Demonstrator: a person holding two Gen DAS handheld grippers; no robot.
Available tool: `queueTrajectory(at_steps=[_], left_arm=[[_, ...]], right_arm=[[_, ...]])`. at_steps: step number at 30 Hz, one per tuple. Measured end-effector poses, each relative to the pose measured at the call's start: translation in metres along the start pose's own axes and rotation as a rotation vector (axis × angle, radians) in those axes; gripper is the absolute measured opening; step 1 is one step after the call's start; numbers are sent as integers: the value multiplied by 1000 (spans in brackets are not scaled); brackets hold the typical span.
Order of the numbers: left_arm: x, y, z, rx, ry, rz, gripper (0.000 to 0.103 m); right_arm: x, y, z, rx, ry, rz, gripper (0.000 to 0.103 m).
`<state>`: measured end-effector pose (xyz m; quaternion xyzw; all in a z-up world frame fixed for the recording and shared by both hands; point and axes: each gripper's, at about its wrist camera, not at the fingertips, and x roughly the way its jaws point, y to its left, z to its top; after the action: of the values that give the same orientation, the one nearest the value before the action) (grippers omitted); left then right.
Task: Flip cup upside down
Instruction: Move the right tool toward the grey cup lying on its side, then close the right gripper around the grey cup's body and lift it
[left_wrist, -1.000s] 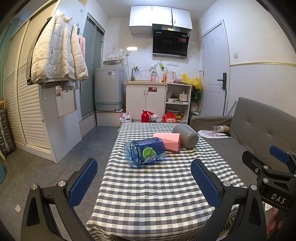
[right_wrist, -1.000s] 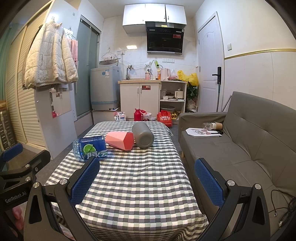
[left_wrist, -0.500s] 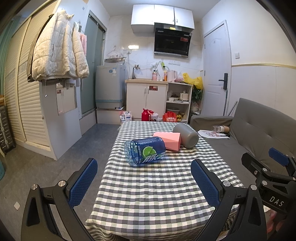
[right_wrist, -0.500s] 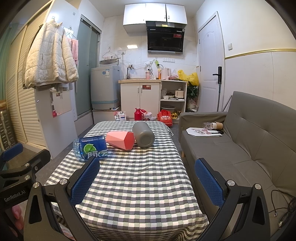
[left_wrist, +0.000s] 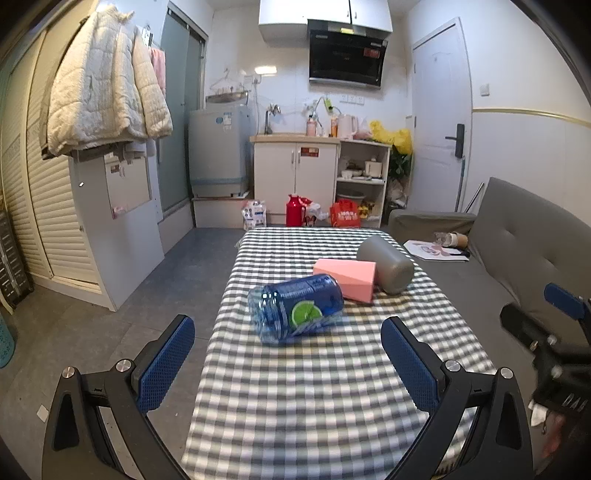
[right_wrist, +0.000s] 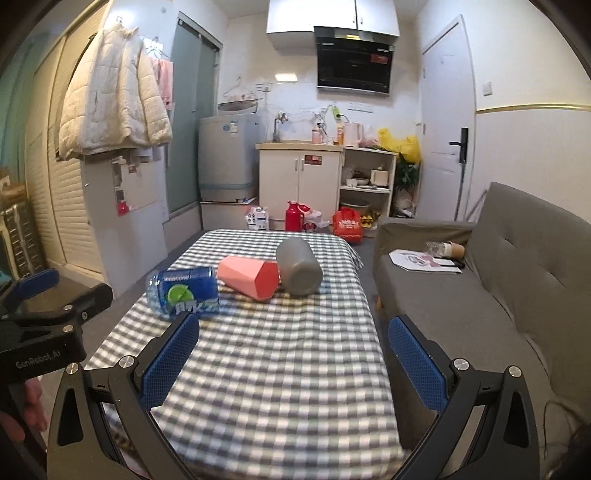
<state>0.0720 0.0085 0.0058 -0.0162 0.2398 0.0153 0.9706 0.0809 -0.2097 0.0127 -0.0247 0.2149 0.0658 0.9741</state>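
Note:
Three cups lie on their sides in a row across the checked table (left_wrist: 325, 387): a blue cup with a lime label (left_wrist: 297, 314) (right_wrist: 183, 291), a pink faceted cup (left_wrist: 347, 278) (right_wrist: 249, 276) and a grey cup (left_wrist: 386, 264) (right_wrist: 298, 266). My left gripper (left_wrist: 288, 365) is open and empty over the near table edge, short of the blue cup. My right gripper (right_wrist: 291, 358) is open and empty over the near half of the table, short of all three cups.
A grey sofa (right_wrist: 517, 280) runs along the table's right side, with papers and a bottle on it. Bare floor lies left of the table. White cabinets (left_wrist: 295, 177), a washing machine and red bags stand beyond the far end.
Both grippers have moved forward a little toward the cups, which look larger now. The cups have not moved. Both grippers stay open.

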Motion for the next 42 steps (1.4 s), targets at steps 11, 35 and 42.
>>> queueTrajectory(at_steps=[11, 35, 42], left_arm=[[92, 1, 16, -15, 108, 74, 103], [126, 0, -12, -15, 283, 77, 103], [84, 9, -13, -65, 259, 79, 103]], right_arm=[[144, -26, 49, 19, 148, 54, 98], [228, -35, 7, 5, 378, 82, 70], [147, -16, -22, 42, 435, 25, 70]])
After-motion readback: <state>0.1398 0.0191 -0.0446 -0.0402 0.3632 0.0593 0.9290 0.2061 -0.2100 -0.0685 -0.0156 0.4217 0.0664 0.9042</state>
